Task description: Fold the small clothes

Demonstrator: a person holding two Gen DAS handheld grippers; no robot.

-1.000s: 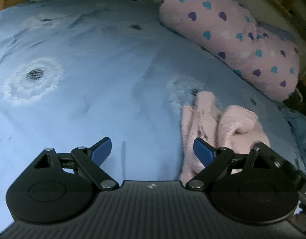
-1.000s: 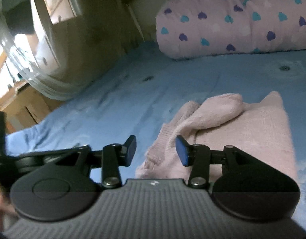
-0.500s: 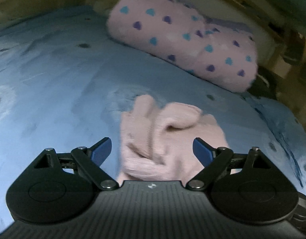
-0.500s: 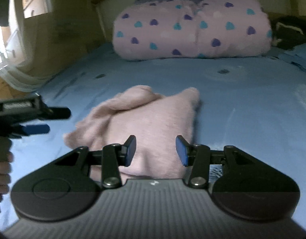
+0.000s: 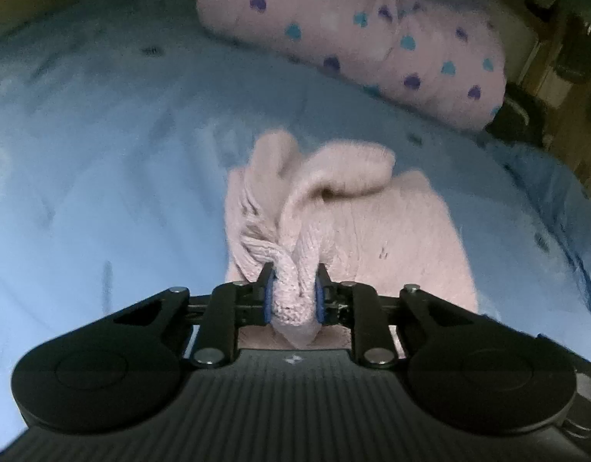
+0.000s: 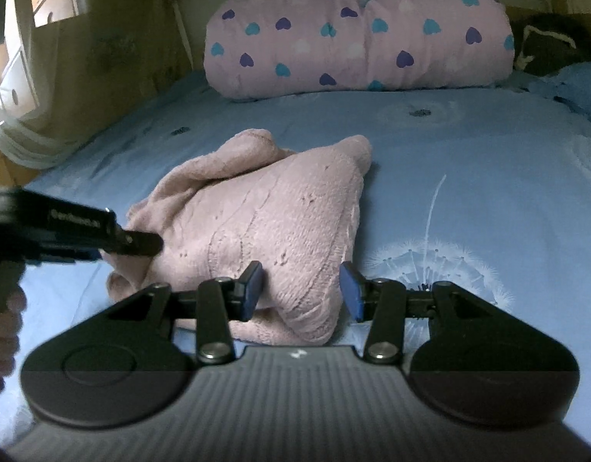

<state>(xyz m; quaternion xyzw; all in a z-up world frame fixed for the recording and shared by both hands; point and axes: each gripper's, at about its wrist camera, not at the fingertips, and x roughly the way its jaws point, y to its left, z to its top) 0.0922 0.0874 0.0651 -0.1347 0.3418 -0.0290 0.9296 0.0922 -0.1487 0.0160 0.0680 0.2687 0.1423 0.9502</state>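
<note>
A pink knitted garment [image 5: 372,231] lies bunched on the blue bedsheet [image 5: 103,154]. My left gripper [image 5: 293,294] is closing its jaws on a twisted fold at the garment's near edge, and the blue pads press the knit from both sides. In the right wrist view the same garment [image 6: 264,215] sits ahead, with the left gripper [image 6: 141,244] coming in from the left at its edge. My right gripper [image 6: 301,288] stands open just above the garment's near corner, with the fabric in the gap and the pads not pressing it.
A pink pillow with blue and purple hearts [image 6: 357,34] lies across the head of the bed. A wooden bed frame [image 6: 114,46] rises on the left. A person's hand [image 6: 4,331] holds the left gripper's handle. Dark items [image 6: 546,42] sit at the far right.
The left gripper slid over to the garment and its jaws closed from wide open onto a fold. The right gripper swung towards the garment, with its jaws unchanged.
</note>
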